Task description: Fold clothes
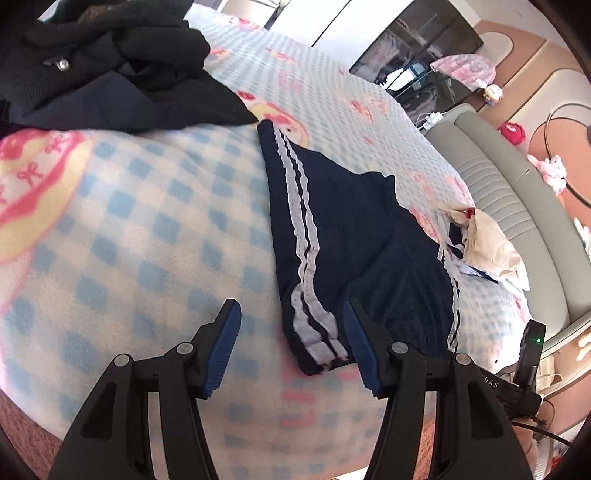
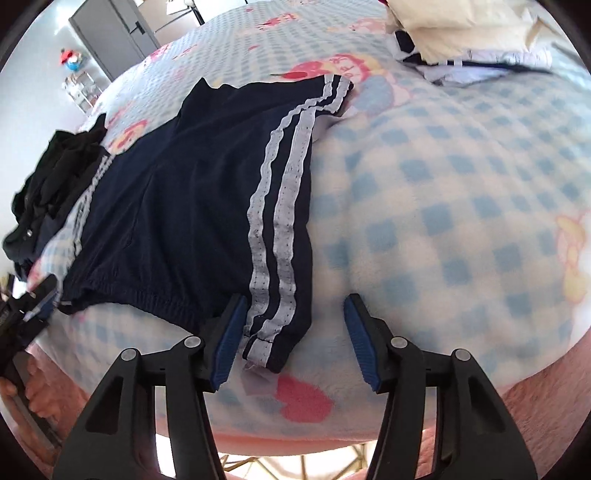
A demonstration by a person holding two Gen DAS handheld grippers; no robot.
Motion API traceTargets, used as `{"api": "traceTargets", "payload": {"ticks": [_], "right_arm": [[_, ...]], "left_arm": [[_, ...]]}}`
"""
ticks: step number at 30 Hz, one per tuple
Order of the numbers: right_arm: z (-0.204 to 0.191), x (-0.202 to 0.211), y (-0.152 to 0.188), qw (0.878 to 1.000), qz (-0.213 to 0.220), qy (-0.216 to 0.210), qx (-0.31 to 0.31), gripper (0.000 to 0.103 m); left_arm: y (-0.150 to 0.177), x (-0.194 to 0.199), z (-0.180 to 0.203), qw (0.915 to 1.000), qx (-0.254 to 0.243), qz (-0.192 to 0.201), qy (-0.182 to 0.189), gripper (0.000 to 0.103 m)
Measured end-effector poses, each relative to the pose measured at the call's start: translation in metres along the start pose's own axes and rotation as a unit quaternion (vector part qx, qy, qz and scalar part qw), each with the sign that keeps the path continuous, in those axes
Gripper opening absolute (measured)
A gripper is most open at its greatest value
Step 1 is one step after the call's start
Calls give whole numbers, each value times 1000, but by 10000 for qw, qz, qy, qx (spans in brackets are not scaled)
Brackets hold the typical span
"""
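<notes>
- Shorts (image 1: 354,236): navy with two white side stripes, lying flat on the blanket (image 1: 147,229), waistband toward the cameras; in the left wrist view they run from 11 o'clock down to 6 o'clock of centre.
- Left gripper (image 1: 291,334): jaws spread and released, astride the near striped waistband corner of the shorts; the blue pads (image 1: 223,354) stand clear of the cloth, nothing pinched.
- Right gripper (image 2: 295,330): jaws likewise apart, holding nothing; the other striped waistband corner of the shorts (image 2: 192,206) lies between them, close against the left-hand pad (image 2: 229,338), the right-hand pad over bare blanket (image 2: 461,206).
- Blanket: blue-and-white check with pink and yellow cartoon prints, covering the bed.
- Dark clothes (image 1: 107,62): a black heap at 10 o'clock in the left view, touching the far end of the shorts; the same heap (image 2: 51,177) sits at 9 o'clock in the right view.
- Cream pile (image 1: 487,243): folded garments at 3 o'clock in the left view, just beside the shorts' far edge; in the right view (image 2: 454,26) at 1 o'clock.
- Headboard (image 1: 517,206): grey, padded, beyond the cream pile.
</notes>
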State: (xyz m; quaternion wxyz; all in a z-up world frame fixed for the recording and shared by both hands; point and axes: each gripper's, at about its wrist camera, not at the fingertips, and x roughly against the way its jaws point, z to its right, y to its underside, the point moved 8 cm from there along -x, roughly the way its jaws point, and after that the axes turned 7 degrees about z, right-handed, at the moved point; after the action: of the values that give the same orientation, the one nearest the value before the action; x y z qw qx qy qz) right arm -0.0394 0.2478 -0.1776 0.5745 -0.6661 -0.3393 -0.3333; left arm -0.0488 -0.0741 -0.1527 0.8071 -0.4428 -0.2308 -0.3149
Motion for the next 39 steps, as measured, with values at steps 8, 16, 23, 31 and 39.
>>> {"api": "traceTargets", "payload": {"ticks": [8,16,23,31,39], "right_arm": [[-6,6,-2,9996,18,-227,-147,58],[-9,-4,-1,9998,-74,-109,-125,56],[-8,3,-11,10000,74,57,5,57],[-22,-8,-6,9936,-166,-960,-566,40],[-30,21,-13,9945,123,-1022,-173,11]], "left_arm": [[17,-22,4,9981,99,-508,338,60],[19,-21,8,9954,-764,-431,-394,27],[14,-14,0,9965,267,-567,555,50],[21,-27,3,9943,461,-738,611,19],[14,-17,9,9967,-137,-795,33,25]]}}
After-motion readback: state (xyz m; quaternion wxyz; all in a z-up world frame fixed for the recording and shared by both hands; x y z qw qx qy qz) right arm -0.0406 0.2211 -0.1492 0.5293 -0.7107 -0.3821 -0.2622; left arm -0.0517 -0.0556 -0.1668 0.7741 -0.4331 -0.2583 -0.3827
